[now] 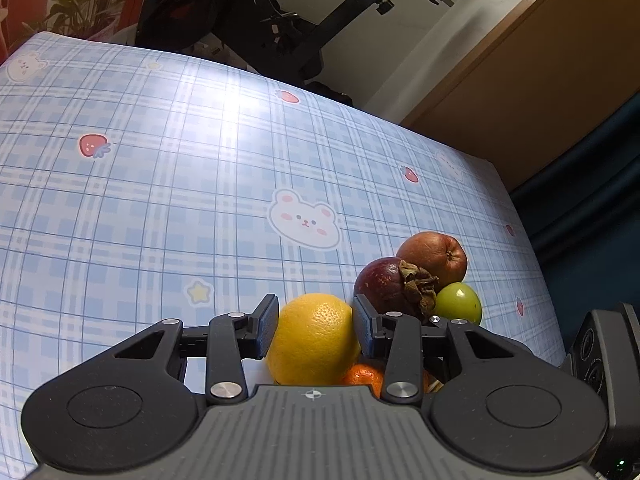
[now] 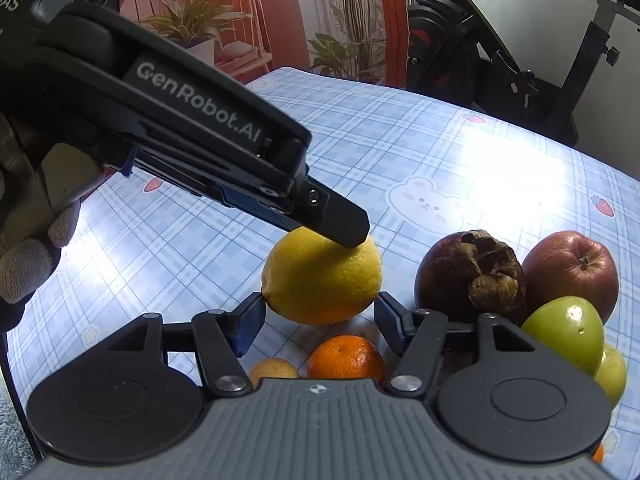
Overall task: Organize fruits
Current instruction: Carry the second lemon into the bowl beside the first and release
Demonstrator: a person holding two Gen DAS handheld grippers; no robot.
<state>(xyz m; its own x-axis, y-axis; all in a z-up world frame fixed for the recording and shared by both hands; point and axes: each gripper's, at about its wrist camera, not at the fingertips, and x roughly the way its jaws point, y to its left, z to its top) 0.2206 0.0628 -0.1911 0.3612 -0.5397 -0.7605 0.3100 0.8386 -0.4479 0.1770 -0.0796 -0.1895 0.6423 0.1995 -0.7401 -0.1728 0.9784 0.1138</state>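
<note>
A yellow lemon (image 1: 316,340) sits between my left gripper's (image 1: 316,316) blue pads, which press on both its sides, so that gripper is shut on it. From the right wrist view the left gripper's black finger (image 2: 340,224) reaches down from the upper left onto the lemon (image 2: 320,276). My right gripper (image 2: 320,312) stands open just in front of the lemon, its pads not pressing on anything. To the right cluster a dark purple mangosteen (image 2: 452,276), a red apple (image 2: 568,268) and a green fruit (image 2: 564,332). An orange mandarin (image 2: 346,356) lies under the right gripper.
A blue plaid tablecloth (image 1: 160,200) with bears and strawberries covers the table. A small yellowish fruit (image 2: 274,368) and a second green fruit (image 2: 612,372) lie near the front. A gloved hand (image 2: 24,272) holds the left gripper. An exercise bike (image 2: 500,60) stands behind the table.
</note>
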